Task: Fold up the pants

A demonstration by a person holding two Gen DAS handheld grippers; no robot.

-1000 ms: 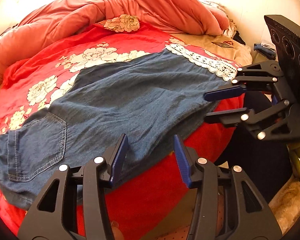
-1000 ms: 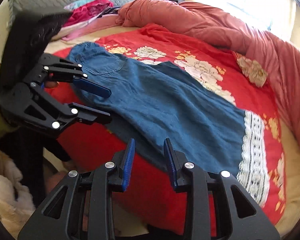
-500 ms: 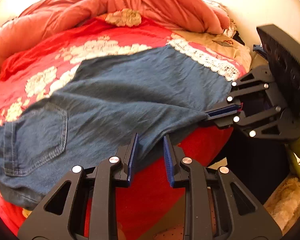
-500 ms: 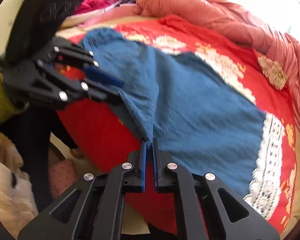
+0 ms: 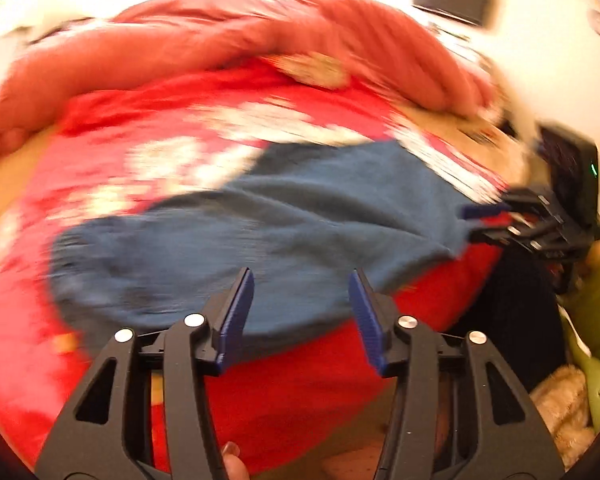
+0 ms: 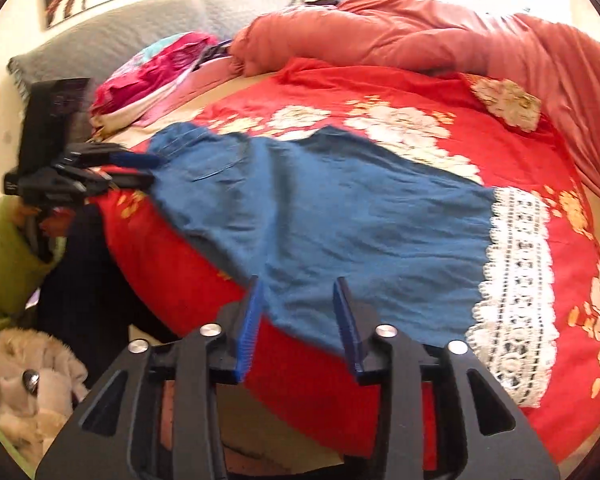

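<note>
Blue denim pants (image 6: 340, 216) with a white lace hem (image 6: 516, 280) lie spread on a red floral bedspread (image 6: 480, 148). In the blurred left wrist view the pants (image 5: 268, 236) fill the middle. My left gripper (image 5: 302, 312) is open, its blue pads just above the pants' near edge by the waist end. My right gripper (image 6: 298, 320) is open over the pants' near edge toward the leg. Each gripper also shows in the other's view, the left one (image 6: 136, 170) at the waistband and the right one (image 5: 484, 222) at the leg edge.
A salmon quilt (image 6: 440, 36) is heaped along the far side of the bed. A grey pillow (image 6: 112, 44) and pink clothes (image 6: 160, 72) lie at the head. A fluffy beige slipper (image 6: 24, 380) sits on the floor by the bed edge.
Both grippers were shut on the pants' near edge half a second ago and have opened and let go. The pants lie flatter, shifted further onto the bed. Both cameras have moved back.
</note>
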